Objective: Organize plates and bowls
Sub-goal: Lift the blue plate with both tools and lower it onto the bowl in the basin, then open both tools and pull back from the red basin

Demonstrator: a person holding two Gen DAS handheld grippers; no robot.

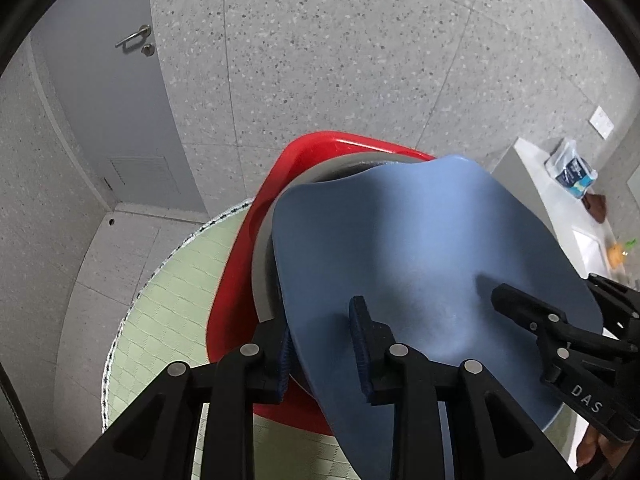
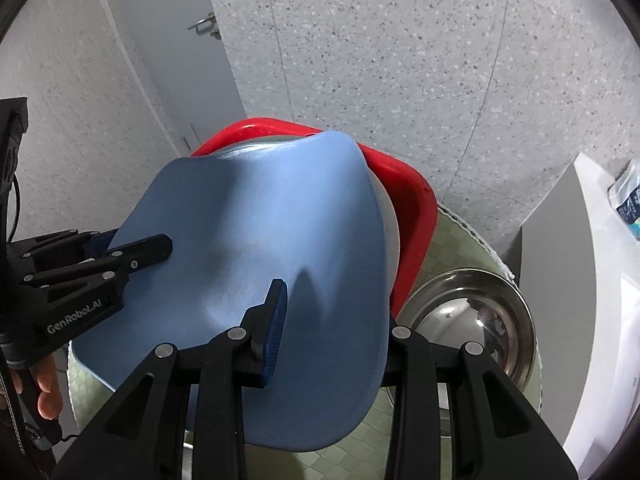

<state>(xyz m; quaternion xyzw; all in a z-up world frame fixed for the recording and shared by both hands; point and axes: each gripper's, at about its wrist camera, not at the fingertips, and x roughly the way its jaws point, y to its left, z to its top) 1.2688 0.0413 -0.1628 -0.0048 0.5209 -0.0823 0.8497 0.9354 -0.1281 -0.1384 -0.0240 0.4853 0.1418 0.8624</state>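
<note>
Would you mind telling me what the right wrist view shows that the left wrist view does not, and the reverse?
Only the right wrist view shows the steel bowl on the green mat, beside the red basin. Only the left wrist view shows the orange item on the white counter. Both show the blue plate tilted over the basin, gripped at its edges by the left tool and right tool, plus the grey door.
</note>
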